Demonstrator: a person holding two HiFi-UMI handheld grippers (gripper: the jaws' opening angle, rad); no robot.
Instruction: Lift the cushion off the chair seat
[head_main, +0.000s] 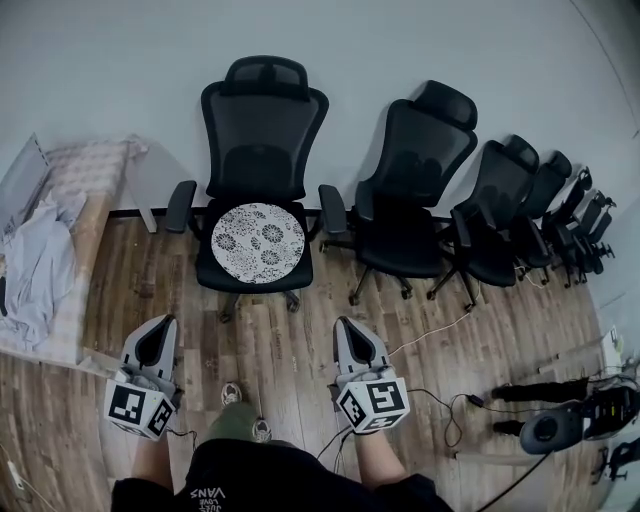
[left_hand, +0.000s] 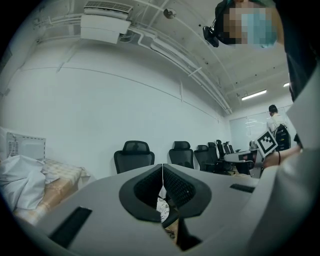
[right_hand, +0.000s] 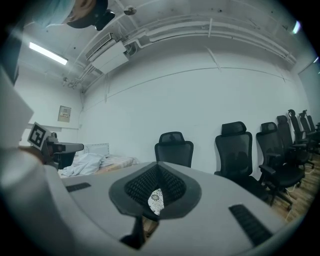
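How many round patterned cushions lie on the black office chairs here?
1. The round white cushion with a dark floral pattern lies on the seat of the leftmost black mesh office chair. The farthest chairs' seats are partly hidden.

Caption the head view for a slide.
Shut, empty left tongs and right tongs short of the round patterned cushion on the black chair.
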